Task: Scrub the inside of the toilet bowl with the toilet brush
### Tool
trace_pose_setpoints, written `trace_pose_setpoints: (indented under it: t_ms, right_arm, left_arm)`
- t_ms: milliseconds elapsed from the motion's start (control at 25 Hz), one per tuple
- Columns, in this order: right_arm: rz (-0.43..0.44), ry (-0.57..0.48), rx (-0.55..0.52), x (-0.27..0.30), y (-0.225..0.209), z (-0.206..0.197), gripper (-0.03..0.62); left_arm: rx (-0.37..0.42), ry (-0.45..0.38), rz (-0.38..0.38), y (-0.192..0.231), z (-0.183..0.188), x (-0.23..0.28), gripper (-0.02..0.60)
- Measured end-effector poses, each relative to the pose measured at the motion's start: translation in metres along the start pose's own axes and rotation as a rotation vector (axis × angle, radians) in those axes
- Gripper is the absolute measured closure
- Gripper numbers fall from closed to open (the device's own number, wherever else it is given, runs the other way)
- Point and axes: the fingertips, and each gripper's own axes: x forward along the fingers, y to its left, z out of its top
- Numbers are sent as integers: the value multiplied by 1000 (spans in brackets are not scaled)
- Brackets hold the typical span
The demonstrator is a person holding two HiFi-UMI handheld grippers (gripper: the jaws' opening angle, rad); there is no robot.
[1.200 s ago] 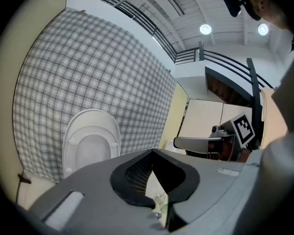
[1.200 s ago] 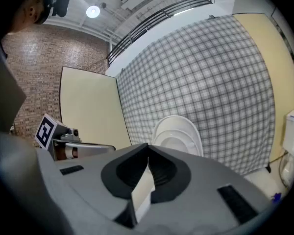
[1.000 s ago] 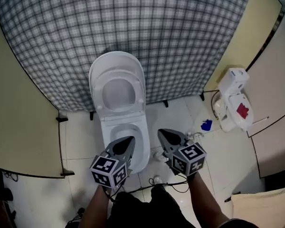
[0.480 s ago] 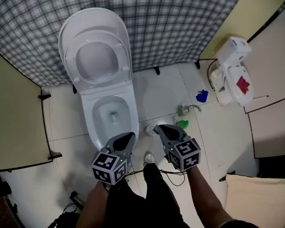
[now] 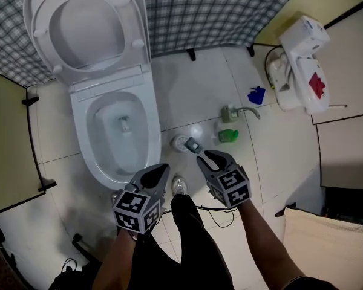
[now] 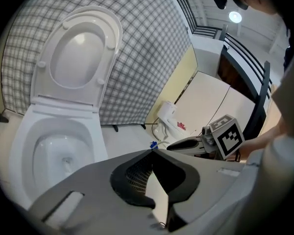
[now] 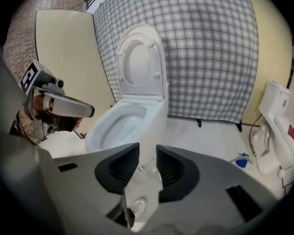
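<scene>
Left hand-held gripper (image 5: 163, 168) jaws together; right hand-held gripper (image 5: 207, 156) jaws just opening, empty.

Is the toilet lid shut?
No, the lid stands raised and the bowl below it lies open.

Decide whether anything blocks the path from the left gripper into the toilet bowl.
Nothing visible does. The seat and lid stand raised, leaving the toilet bowl open, and the left gripper hangs by its front rim.

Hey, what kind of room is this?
Most likely a bathroom, perhaps a staged one: a white toilet with its lid up, a tiled floor, and a checked cloth hung behind it.
</scene>
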Motion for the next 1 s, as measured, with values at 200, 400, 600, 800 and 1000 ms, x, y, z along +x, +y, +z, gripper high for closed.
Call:
trace_pose_setpoints:
  t_ms: [200,400,600,800,1000]
  right_arm:
    - [7,62,-31,58,-18,-42,387]
    - [-17,123,-64,113,-44,-77,387]
    - [0,199,-87,149,-50,-107,364]
    - [2,261,-137,176,-55,-119,358]
    - [6,328,-174,196,-58,-135,358]
  left_arm:
    - [4,22,26,21,-32,29,572]
    - [23,35,54,37,-56,52,573]
    - [-10,47,69,44,-78,58,572]
    - [-37,47,66,40,-88,60,572]
    - [-59,30,70,38,-88,58,572]
